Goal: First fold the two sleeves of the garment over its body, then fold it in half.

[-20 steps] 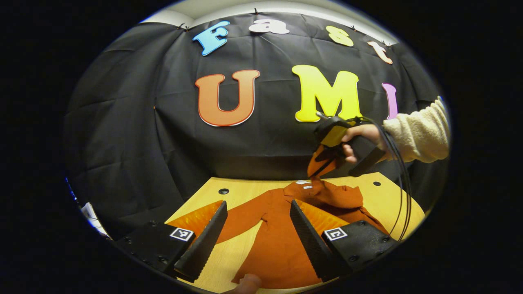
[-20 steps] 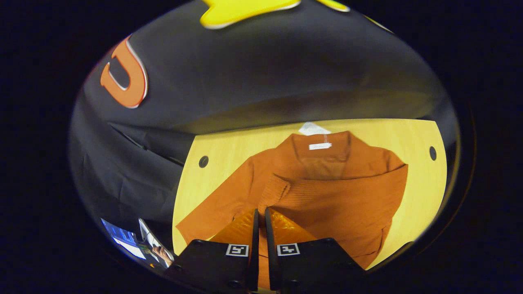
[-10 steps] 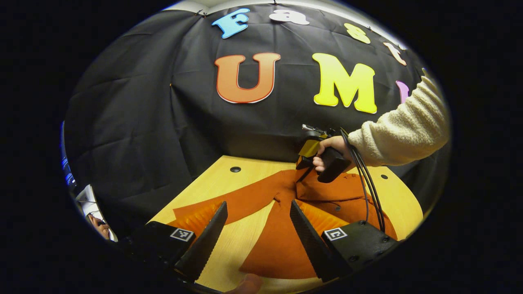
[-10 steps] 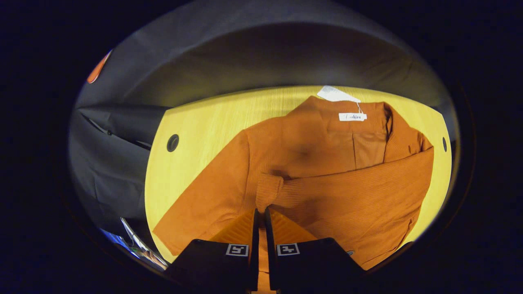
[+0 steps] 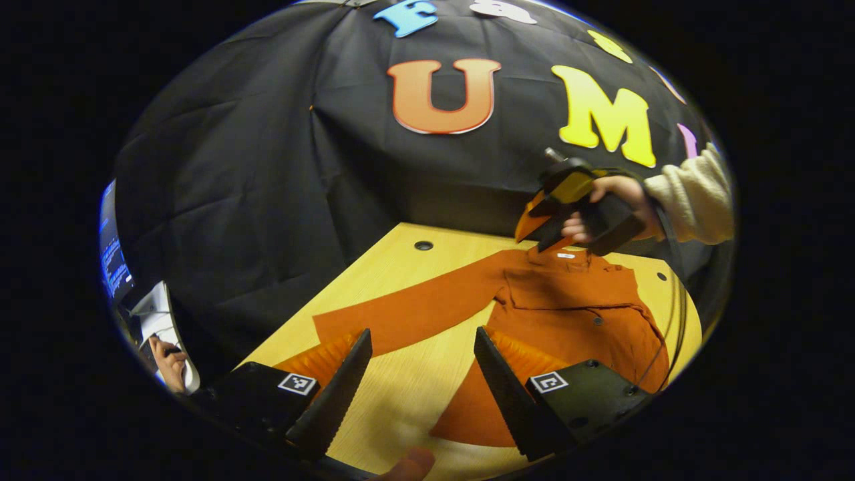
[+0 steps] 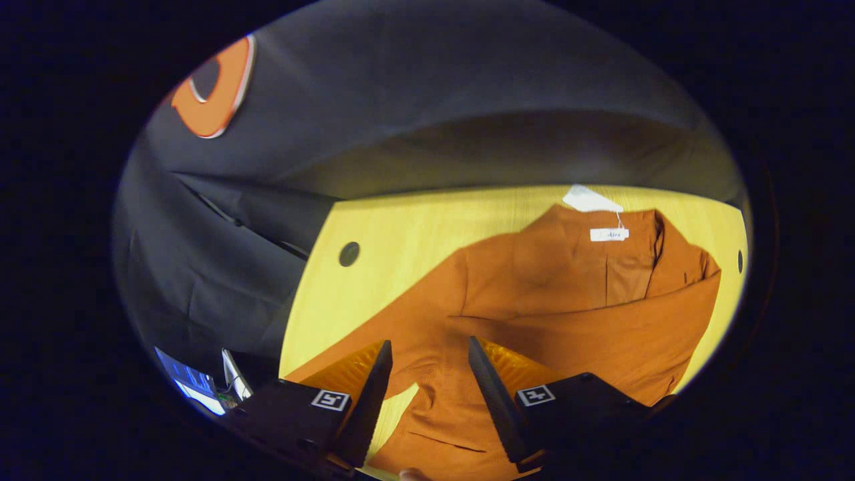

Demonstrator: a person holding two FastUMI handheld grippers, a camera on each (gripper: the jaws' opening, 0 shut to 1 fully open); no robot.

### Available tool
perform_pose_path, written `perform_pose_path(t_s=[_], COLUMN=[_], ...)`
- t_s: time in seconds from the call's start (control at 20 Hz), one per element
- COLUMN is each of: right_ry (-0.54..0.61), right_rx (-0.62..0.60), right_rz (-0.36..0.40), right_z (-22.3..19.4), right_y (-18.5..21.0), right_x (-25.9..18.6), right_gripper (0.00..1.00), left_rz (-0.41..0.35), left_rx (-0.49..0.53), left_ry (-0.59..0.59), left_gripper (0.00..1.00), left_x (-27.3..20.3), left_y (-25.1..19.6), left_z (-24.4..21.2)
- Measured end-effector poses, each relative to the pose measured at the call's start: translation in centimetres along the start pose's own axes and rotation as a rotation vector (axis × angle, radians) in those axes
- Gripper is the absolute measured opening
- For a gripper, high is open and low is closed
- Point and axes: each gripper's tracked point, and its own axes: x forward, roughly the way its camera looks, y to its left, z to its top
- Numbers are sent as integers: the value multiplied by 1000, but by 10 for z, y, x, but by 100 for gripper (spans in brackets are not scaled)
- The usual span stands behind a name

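Released, right claw [image 6: 425, 374] gapes above folded sleeve [image 6: 588, 334]; left claw [image 5: 419, 364] apart.

The right gripper [image 6: 424, 374] hung over the orange garment [image 6: 534, 314], its jaws standing apart with nothing between them. The garment lay on the yellow counter [image 6: 401, 234], one sleeve [image 6: 601, 327] folded across the body, the other sleeve [image 6: 374, 334] stretched out toward the lower left. A white tag [image 6: 591, 199] sat at the collar.
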Motion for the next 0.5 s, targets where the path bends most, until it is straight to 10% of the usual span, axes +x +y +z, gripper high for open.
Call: perform_pose_path(t_s=[0.5], right_ry=[-260], right_rx=[-252], right_rz=[-86], right_z=[-21], right_y=[-70], right_x=[-170], right_gripper=[96], left_rz=[259], left_rx=[-237], left_ry=[216], left_gripper=[100], left_x=[103], left_y=[114], left_z=[-42])
